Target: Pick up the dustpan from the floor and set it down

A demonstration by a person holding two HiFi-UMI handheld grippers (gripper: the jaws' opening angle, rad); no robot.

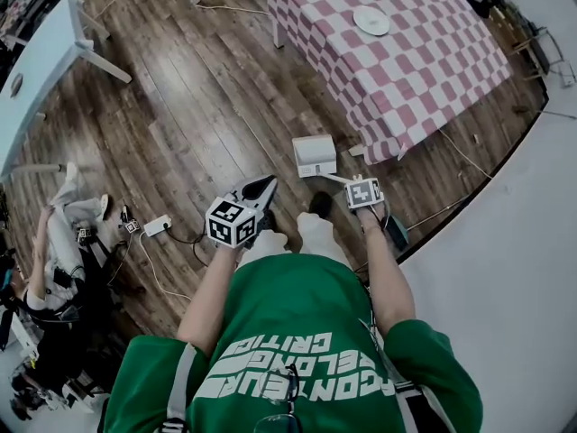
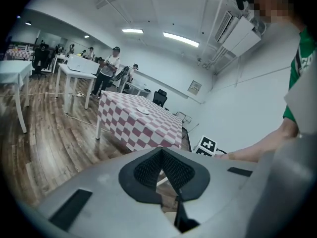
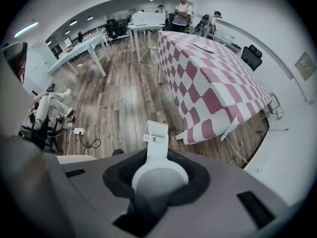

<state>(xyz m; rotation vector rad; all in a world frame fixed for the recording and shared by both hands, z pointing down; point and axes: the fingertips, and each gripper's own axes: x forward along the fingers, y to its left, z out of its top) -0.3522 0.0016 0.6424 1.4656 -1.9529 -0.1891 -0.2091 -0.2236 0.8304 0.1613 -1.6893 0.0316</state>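
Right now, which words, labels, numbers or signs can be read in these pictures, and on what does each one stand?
"CONTEUR": part of the white print on the green shirt; the other lines of that print are not clear enough to read.
Small label on the dustpan: too small to read.
Framed sign: too small to read.
Marker cubes: black-and-white square patterns only, no letters.

I see the white dustpan (image 1: 315, 156) near the checkered table (image 1: 424, 70), its handle running to my right gripper (image 1: 362, 192).

wood floor (image 1: 198, 106), checkered table (image 1: 410, 75)
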